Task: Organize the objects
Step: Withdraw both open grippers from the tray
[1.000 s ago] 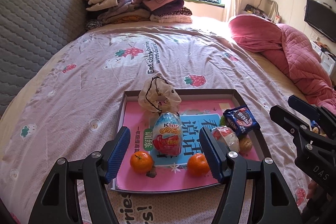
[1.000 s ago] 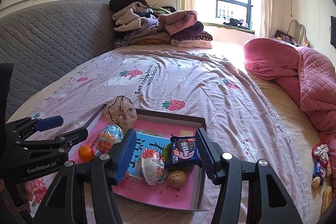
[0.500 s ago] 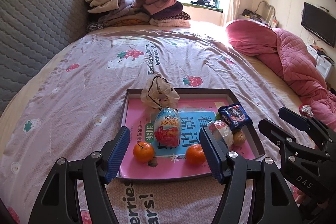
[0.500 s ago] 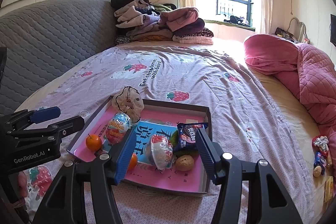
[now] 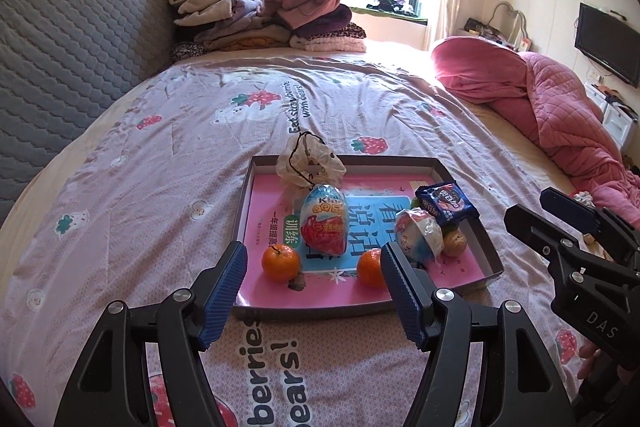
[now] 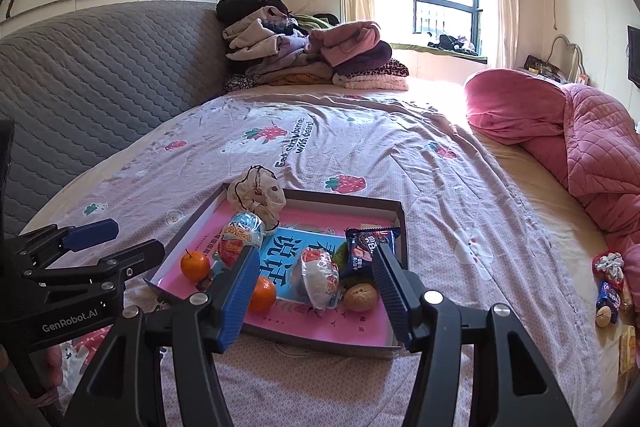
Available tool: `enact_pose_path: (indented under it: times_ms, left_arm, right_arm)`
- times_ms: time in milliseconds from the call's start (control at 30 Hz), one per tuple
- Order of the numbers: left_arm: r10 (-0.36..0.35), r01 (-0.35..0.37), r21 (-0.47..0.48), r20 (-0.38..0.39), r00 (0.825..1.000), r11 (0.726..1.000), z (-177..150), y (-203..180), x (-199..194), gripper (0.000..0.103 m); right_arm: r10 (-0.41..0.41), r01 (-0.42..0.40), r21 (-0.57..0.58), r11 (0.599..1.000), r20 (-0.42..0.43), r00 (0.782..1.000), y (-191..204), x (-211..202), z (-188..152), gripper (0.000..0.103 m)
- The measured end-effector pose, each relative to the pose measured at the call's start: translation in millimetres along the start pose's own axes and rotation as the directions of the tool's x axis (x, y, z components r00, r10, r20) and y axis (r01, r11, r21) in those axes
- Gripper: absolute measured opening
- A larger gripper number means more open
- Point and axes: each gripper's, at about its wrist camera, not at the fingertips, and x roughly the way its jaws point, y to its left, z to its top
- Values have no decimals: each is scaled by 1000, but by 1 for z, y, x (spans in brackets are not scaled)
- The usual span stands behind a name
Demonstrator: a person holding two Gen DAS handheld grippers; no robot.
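Left wrist view: the left gripper (image 5: 314, 277) hangs with its 2 blue-padded fingers (image 5: 226, 279) spread wide and nothing between them, poised above the near edge of a shallow cardboard tray (image 5: 486, 251) that lies on a strawberry-print bedspread (image 5: 160, 187). Inside the tray, 2 tangerines sit near the front: one at left (image 5: 281, 262), one at right (image 5: 370, 267). A foil-wrapped chocolate egg (image 5: 324, 219) stands between and behind them on a blue-and-pink printed sheet (image 5: 272, 215). A crumpled drawstring pouch (image 5: 310, 167) sits at the tray's far side. A plastic-wrapped snack (image 5: 418, 235), a walnut (image 5: 454, 243) and a blue cookie packet (image 5: 446, 203) cluster at the tray's right side. The right gripper (image 5: 560, 219) shows at the right edge, its jaws parted and empty. A pink quilt (image 5: 560, 115) lies bunched at the right of the bed, and folded clothes (image 5: 264, 19) are stacked at its far end.

Right wrist view: the right gripper (image 6: 314, 291) is likewise released, fingers wide apart, holding nothing, above the tray's (image 6: 402, 227) near edge. The wrapped snack (image 6: 320, 277), walnut (image 6: 360, 297) and cookie packet (image 6: 370, 251) lie just beyond its fingers, the right tangerine (image 6: 264, 294) beside its left finger. The left tangerine (image 6: 195, 265), egg (image 6: 240, 237) and pouch (image 6: 256, 193) sit further left. The left gripper (image 6: 116, 239) reaches in from the left, jaws parted. A few small wrapped snacks (image 6: 608, 283) lie on the bed at far right, well apart from the tray.
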Motion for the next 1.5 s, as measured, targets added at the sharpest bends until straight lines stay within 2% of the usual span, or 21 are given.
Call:
enact_pose_path:
  times_ms: [933,1333,1500]
  left_arm:
    - [44,-42,-30,62,997,999,-23,14,-39,71]
    - [32,-29,-24,120,992,999,-30,13,-67,71]
    - [29,-27,-15,116,993,1000,-39,11,-74,71]
  right_arm:
    - [-7,6,28,1000,30,1000,-5,-39,-26,58]
    - [-7,5,28,1000,83,997,-3,-64,-31,58]
    - [-9,6,33,999,81,997,-2,-70,-35,59]
